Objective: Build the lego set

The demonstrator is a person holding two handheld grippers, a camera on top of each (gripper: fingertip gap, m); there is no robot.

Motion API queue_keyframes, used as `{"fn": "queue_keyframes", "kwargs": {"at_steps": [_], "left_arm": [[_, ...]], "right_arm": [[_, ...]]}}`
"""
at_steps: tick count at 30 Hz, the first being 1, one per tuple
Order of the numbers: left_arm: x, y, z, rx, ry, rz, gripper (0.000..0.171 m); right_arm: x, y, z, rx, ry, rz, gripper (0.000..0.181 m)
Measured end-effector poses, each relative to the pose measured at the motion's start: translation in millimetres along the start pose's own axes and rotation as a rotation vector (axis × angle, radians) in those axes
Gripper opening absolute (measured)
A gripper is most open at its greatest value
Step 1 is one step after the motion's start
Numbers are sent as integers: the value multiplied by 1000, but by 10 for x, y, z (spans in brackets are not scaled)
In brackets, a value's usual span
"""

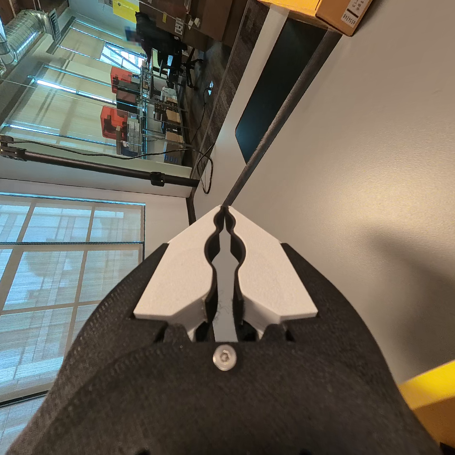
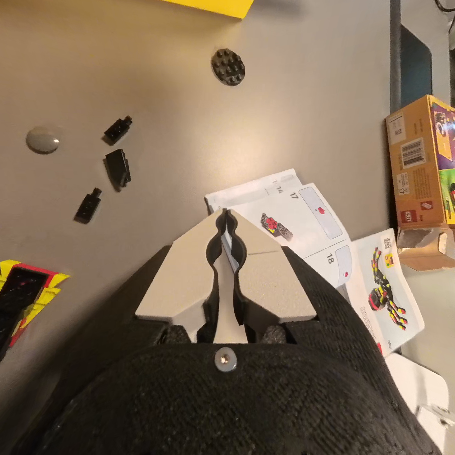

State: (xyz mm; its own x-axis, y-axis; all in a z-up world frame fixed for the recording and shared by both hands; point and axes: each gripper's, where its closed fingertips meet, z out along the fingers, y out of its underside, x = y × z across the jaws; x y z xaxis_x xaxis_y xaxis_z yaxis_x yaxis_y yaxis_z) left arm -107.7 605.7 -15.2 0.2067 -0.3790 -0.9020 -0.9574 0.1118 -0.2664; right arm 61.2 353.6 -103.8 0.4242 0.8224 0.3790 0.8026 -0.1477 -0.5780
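right tongs (image 2: pixel 225 211) on open booklet (image 2: pixel 290 221)

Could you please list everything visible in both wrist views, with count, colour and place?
Round studded plate: one, black, far centre of the table.
Small bricks: three, black, left of centre, loose.
Domed disc: one, grey, far left.
Partial build: one, black, red and yellow, left edge.
Instruction booklet: one, white, open, right of centre; its page edge lies between the right fingers.
Set box: one, cardboard-coloured, right edge.
Yellow sheet: one, top edge.
Shelving with red bins: background, left view.
Left gripper: closed, empty.
Right gripper: closed on the booklet.
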Motion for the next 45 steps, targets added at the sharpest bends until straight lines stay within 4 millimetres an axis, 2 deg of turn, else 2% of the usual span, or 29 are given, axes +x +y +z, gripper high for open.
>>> {"fn": "queue_keyframes", "kwargs": {"at_steps": [5, 8, 12, 14, 15, 18, 21, 26, 29, 35, 37, 40, 45], "left_arm": [[-1, 0, 0, 0, -1, 0, 0], [-2, -1, -1, 1, -1, 0, 0], [-1, -2, 0, 1, 0, 0, 0], [1, -1, 2, 0, 2, 0, 0], [2, -2, 2, 0, 2, 0, 0], [1, -2, 2, 0, 2, 0, 0], [-1, -2, 1, 0, 0, 0, 0], [-5, -1, -1, 0, -3, 0, 0], [-2, -1, 0, 0, -2, 0, 0], [-2, -1, -1, 0, -2, 0, 0], [-2, -1, -1, 0, -2, 0, 0], [-3, -2, -1, 0, -3, 0, 0], [-4, -1, -2, 0, -3, 0, 0]], "right_arm": [[79, 23, -108, 5, 24, 27, 0], [192, 64, -239, 8, 64, 58, 0], [368, 217, -448, -3, 134, 110, 0], [372, 223, -508, 19, 123, 132, 0], [347, 174, -513, 47, 109, 132, 1], [216, 12, -392, 75, 41, 105, 35], [147, -29, -200, -6, 2, 32, 43], [26, -82, -33, -80, -95, -8, 31], [-5, -76, 7, -107, -113, -32, 17], [-61, 14, 85, -175, -139, -58, 10], [-43, 14, 92, -173, -128, -59, 0], [27, -15, 23, -154, -94, -49, 0], [195, -5, -220, -105, -16, 21, 0]]}}
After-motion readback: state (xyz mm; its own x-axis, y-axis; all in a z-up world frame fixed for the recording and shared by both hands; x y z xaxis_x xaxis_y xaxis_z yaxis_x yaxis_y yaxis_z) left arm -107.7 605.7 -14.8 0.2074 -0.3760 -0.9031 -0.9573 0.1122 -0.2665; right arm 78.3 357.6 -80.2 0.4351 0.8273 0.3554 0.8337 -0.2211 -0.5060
